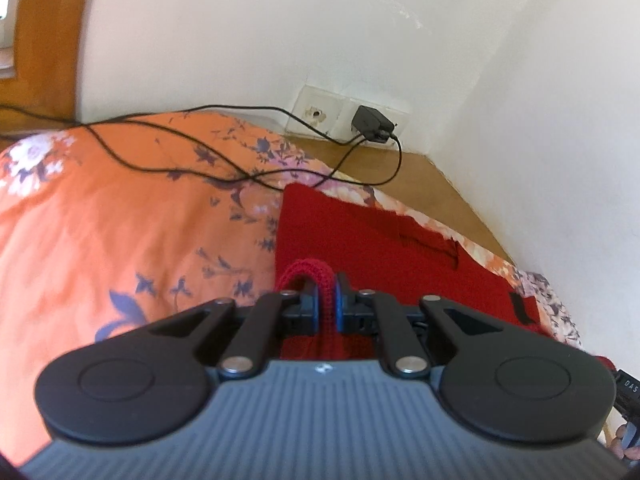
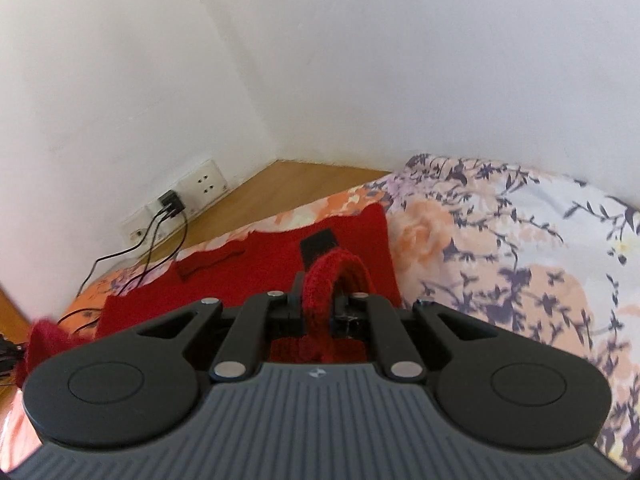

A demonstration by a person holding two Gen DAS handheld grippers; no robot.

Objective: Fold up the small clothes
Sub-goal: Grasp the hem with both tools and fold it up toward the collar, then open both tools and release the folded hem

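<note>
A red knitted garment lies spread on the floral bedcover, with a small black patch near its right edge. My left gripper is shut on a fold of its knitted edge, which loops up between the fingers. In the right wrist view the same red garment stretches away to the left, and my right gripper is shut on another bunched part of its edge. Both held edges are lifted above the flat part of the cloth.
Black cables trail across the bedcover to a charger plugged into a wall socket strip. White walls meet in a corner behind a wooden ledge. A pale floral pillow lies at the right.
</note>
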